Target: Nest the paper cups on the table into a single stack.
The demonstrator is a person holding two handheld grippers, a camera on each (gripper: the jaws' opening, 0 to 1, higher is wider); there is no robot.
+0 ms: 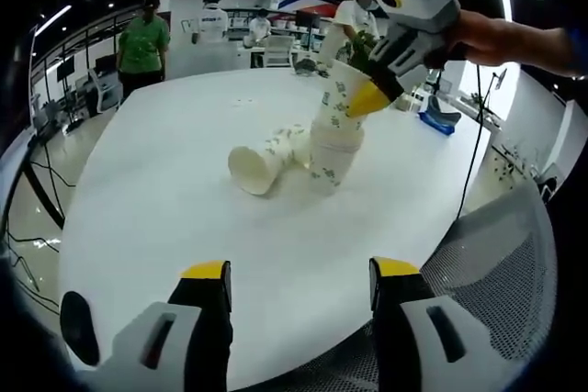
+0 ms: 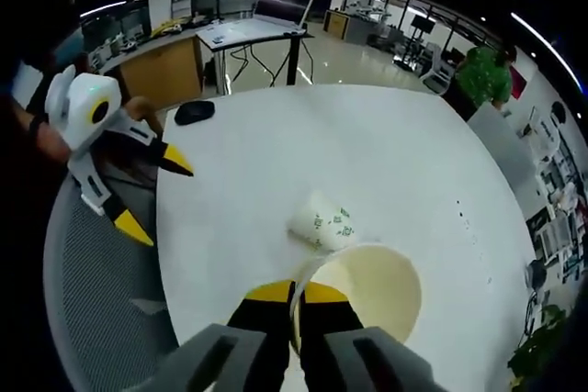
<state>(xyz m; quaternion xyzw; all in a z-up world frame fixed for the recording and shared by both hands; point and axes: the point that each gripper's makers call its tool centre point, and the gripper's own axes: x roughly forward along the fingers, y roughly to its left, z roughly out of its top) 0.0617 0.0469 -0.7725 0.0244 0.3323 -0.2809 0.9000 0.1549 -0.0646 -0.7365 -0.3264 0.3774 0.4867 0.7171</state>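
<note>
Several white paper cups with green print are on the round white table. An upright stack of cups stands mid-table, with a cup lying on its side just left of it. My right gripper is shut on the rim of another cup, held tilted right above the stack. In the right gripper view, my right gripper pinches that cup's wall, and the lying cup sits beyond. My left gripper is open and empty near the table edge; in the right gripper view the left gripper shows at the left.
A grey mesh chair stands by the near table edge. A small black object lies on the table near the left gripper. People stand beyond the far side of the table, among desks and screens.
</note>
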